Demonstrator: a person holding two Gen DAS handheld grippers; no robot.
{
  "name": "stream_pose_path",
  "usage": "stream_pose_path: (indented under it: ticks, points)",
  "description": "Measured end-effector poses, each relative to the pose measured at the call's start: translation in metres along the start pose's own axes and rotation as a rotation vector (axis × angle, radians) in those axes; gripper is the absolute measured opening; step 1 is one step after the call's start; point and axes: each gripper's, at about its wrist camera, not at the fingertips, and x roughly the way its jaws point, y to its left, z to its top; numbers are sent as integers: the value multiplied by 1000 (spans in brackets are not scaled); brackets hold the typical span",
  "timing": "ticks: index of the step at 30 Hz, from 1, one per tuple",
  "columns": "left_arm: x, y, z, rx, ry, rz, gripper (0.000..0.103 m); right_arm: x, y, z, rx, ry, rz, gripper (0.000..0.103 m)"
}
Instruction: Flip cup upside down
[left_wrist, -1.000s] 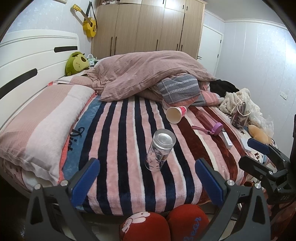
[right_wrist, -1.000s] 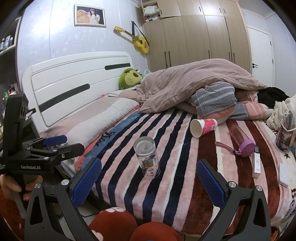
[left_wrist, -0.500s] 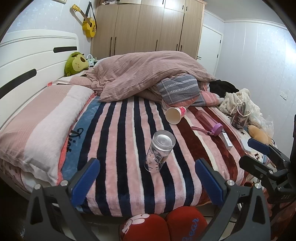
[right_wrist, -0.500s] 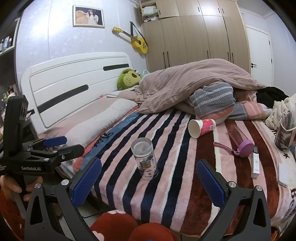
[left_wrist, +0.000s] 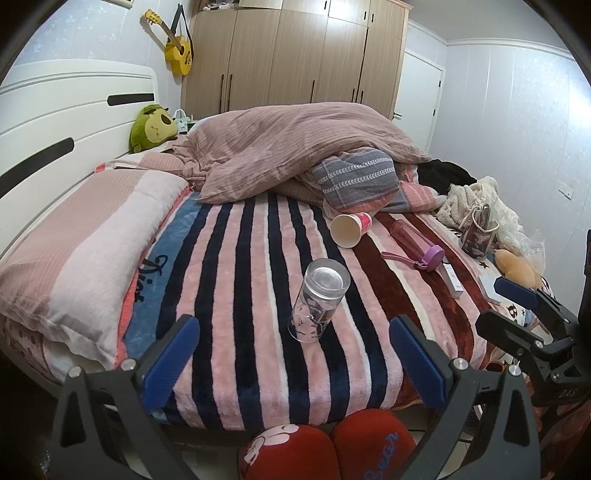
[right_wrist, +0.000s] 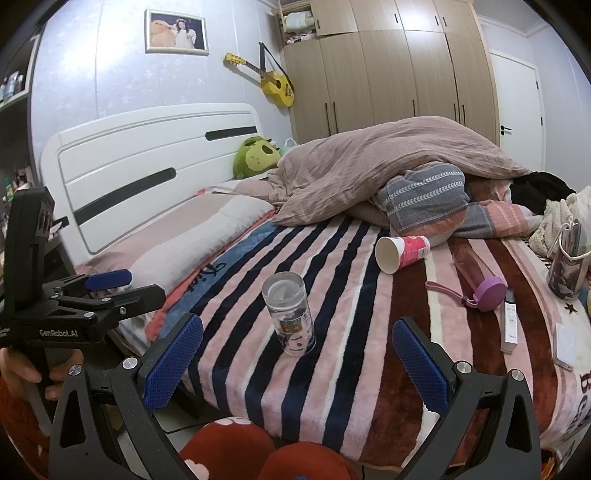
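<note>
Glass cup (left_wrist: 319, 301) stands on the striped blanket (left_wrist: 236, 295) near the bed's front edge, leaning a little, its sealed-looking flat end up and printed band low; in the right wrist view the cup (right_wrist: 290, 317) sits at 12 o'clock between the blue pads. Left gripper (left_wrist: 293, 356) and right gripper (right_wrist: 297, 360) both have jaws spread wide, holding nothing, short of the cup. A paper cup (left_wrist: 349, 229) lies on its side at 1 o'clock beyond it, a purple-capped bottle (left_wrist: 413, 243) at 2 o'clock.

Paper cup (left_wrist: 349, 230) on its side beside purple-capped bottle (left_wrist: 415, 244) on striped blanket (left_wrist: 236, 295).
</note>
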Motion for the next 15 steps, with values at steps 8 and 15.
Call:
stream_pose_path:
  ticks: [8,15]
  points:
    - [0,-1,1,2,-2,0,102,0,0,0,4,-2,3,103]
    - [0,-1,1,2,-2,2,102,-1,-1,-1,5,-3,3,103]
